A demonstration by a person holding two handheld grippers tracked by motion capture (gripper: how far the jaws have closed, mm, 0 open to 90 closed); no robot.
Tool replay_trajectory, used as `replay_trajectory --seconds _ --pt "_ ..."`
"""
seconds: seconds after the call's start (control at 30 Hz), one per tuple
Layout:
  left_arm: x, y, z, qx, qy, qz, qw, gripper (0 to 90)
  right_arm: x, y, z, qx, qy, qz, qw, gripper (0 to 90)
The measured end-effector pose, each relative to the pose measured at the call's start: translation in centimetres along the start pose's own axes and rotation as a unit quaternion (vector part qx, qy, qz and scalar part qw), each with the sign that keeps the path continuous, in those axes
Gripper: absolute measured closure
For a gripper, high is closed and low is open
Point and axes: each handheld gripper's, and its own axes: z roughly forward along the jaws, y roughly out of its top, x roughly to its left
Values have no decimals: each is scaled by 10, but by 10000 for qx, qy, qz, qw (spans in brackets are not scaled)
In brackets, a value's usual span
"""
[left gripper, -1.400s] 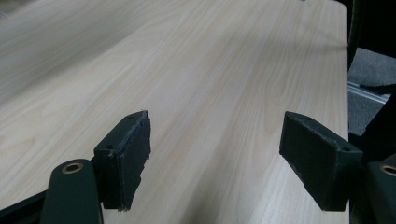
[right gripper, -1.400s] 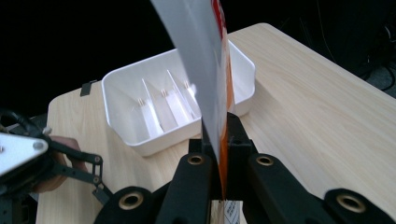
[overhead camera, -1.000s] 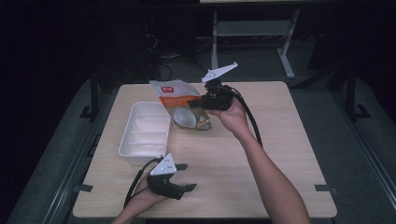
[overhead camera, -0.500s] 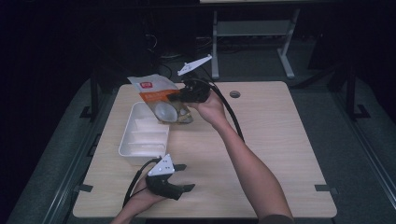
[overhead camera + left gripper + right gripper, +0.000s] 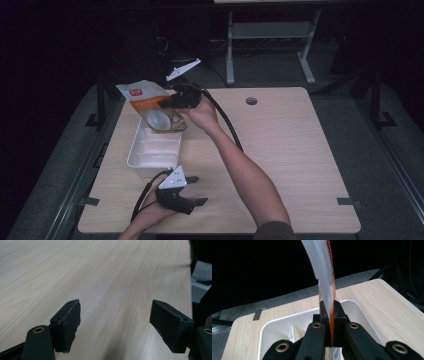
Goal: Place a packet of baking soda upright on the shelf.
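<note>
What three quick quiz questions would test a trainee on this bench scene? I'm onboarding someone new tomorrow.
1. True or false: the right gripper is shut on the snack bag.
2. What lies under the bag: A) white tray, B) bare wood, C) floor?
3. How do the left gripper jaws stand?

Key: 1 true. 2 A. 3 Wide apart, nothing between them, over the table.

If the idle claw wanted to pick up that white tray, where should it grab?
Probably the near rim of the white tray, coming from above with one jaw inside and one outside. The rim is thin and upright; the tray looks too wide to span. The left claw is open nearby.
</note>
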Motion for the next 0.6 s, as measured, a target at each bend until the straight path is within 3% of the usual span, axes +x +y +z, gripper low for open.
replay_trajectory --seconds 0.23,0.43,0.6 --pt "3 -1 -5 -193 -76 -184 9996 243 -5 -4 21 -57 66 93 9999 898" --pt "1 0 -3 -164 -87 -120 9998 243 -11 -15 38 -51 113 224 9997 897" --pt "-1 1 -3 -156 -104 -54 9998 243 -12 -20 42 -72 116 264 9996 897"
